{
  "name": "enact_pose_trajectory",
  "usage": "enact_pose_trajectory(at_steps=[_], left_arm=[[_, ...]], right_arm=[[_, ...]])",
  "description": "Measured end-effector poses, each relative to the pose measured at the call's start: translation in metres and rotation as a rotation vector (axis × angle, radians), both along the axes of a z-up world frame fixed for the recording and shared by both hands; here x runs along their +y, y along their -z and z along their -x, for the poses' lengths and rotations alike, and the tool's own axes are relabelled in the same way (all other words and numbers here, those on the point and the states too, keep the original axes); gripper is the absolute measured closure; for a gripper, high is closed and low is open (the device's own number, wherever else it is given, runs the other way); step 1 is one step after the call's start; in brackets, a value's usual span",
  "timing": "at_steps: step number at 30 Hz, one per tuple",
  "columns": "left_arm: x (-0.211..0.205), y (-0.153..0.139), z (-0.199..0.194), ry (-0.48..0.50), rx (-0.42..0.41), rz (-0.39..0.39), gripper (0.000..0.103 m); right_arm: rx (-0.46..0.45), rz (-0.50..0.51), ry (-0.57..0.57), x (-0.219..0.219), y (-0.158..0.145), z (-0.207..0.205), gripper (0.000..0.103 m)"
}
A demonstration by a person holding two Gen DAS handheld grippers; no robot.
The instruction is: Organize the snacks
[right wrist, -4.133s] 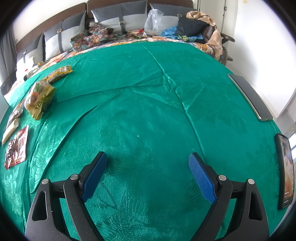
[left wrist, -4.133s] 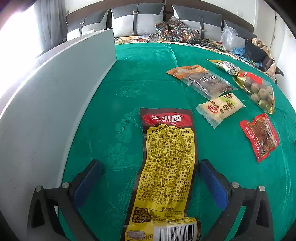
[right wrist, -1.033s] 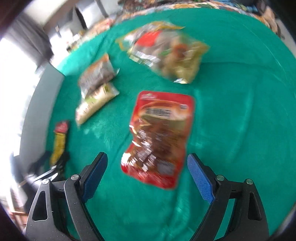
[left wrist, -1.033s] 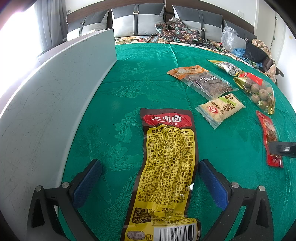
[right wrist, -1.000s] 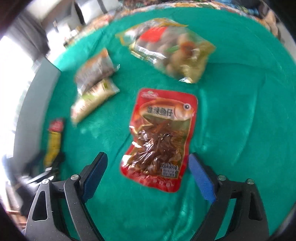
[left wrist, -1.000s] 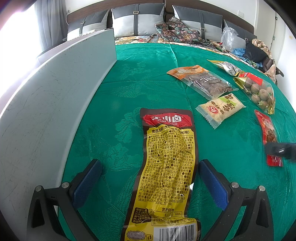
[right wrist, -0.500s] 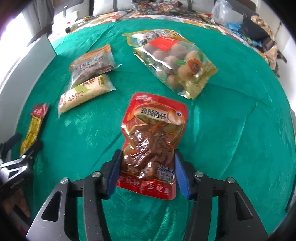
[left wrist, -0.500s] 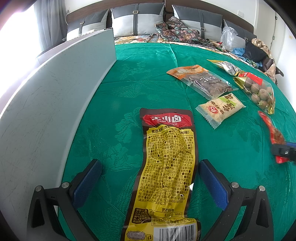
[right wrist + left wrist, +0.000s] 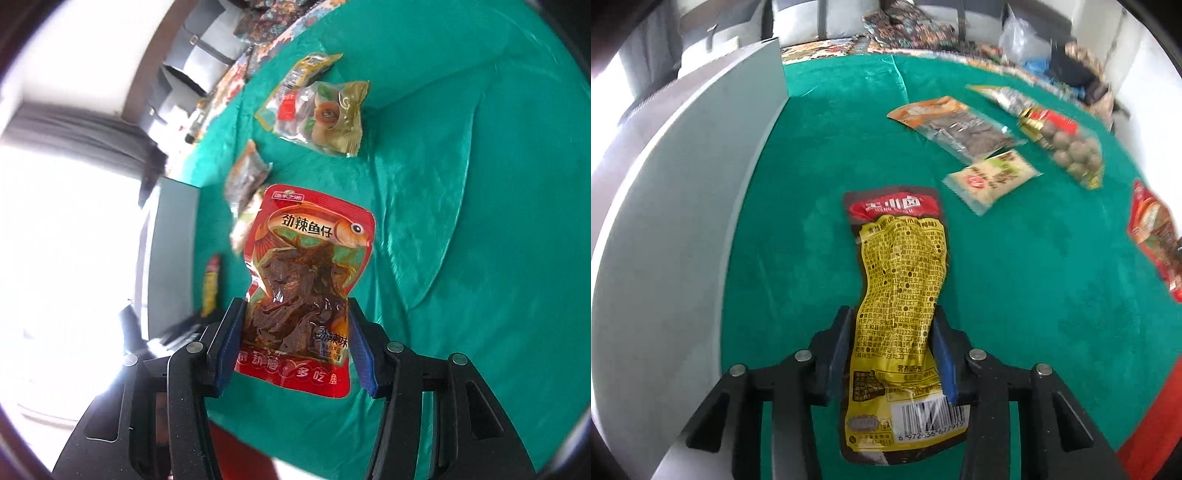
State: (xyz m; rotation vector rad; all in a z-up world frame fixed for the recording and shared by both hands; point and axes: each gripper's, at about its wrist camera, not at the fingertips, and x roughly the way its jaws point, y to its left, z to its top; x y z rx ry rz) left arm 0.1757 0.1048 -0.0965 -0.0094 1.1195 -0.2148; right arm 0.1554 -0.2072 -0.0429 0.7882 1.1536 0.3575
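Note:
My left gripper is shut on a long yellow snack pack with a red top, holding it by its lower part above the green cloth. My right gripper is shut on a red spicy fish pack and holds it lifted and tilted over the cloth. The red fish pack also shows at the right edge of the left wrist view. The yellow pack shows small in the right wrist view.
A grey box wall runs along the left. On the green cloth lie a pale yellow pack, an orange-topped clear pack, a bag of brown balls and a gold pack. Cushions line the far edge.
My left gripper has closed on the yellow pack and lifted it. My right gripper has closed on the red fish pack, raised it off the cloth and tilted.

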Motion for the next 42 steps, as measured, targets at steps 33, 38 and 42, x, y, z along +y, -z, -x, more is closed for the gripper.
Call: enact_pose_trajectory(at_steps=[33,38,42], left_arm=[[0.214,-0.116,0.127,-0.484,-0.257,0.102,0.024],[0.109,-0.137,0.118,-0.255,-0.303,0.207,0.006],[0.018,-0.120,0.099,-0.086,-0.274,0.225,0.000]], right_arm=[[-0.283,0.291,-0.503,0.306,-0.061,-0.021,0.026],[-0.319,0.777,-0.336,0.172,0.015,-0.010,0.026],[-0.273,0.899,-0.150,0.063,0.044,0.005,0.026]])
